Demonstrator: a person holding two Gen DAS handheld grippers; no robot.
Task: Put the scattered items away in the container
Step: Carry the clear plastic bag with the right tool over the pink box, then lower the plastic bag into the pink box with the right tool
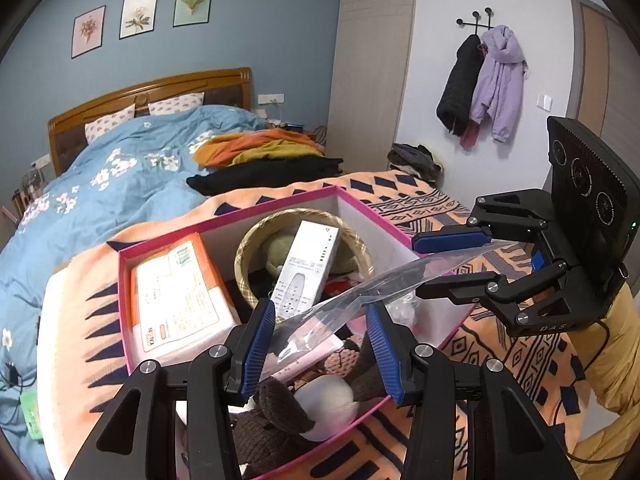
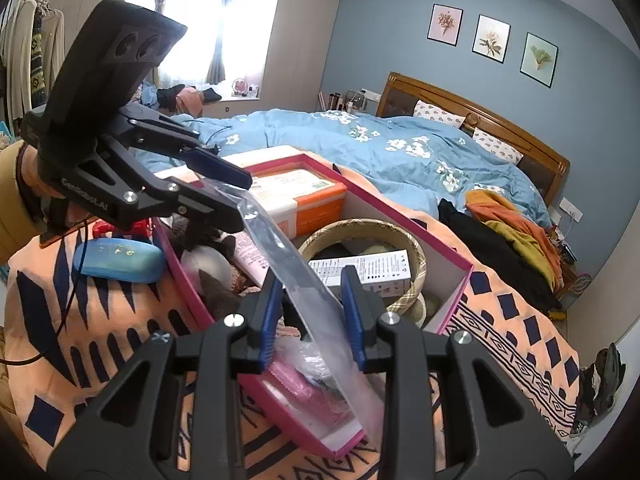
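Step in hand, as I read it: putting the clear plastic bag (image 1: 360, 292) into the pink-rimmed box (image 1: 224, 222), which sits on the orange patterned blanket (image 1: 500, 360) at the foot of the bed. Farthest left, outside the box on the blanket, lies a blue oval case (image 2: 120, 260); it is not yet tidied. Inside the box, at its left end, is an orange-and-white tissue pack (image 1: 176, 296). Next to that stands a woven basket (image 1: 244, 256) with a white carton (image 1: 308, 268) leaning out of it. In the near corner there is a brown-and-white plush toy (image 1: 328, 400). The bag hangs above these contents, stretched between the two tools and touching nothing below, as far as I can tell. The left gripper (image 1: 322, 354) has one end of the bag between its blue pads, and seen from the other side the jaws look clamped on it. The right gripper (image 1: 418, 268) pinches the far end over the box's right wall, with its jaws nearly together. Contents of the bag: too blurred to name. Judgement on the next move: lower both ends together into the free space right of the basket, keeping the limp film inside the rim, then let go with both. The blue case probably follows.
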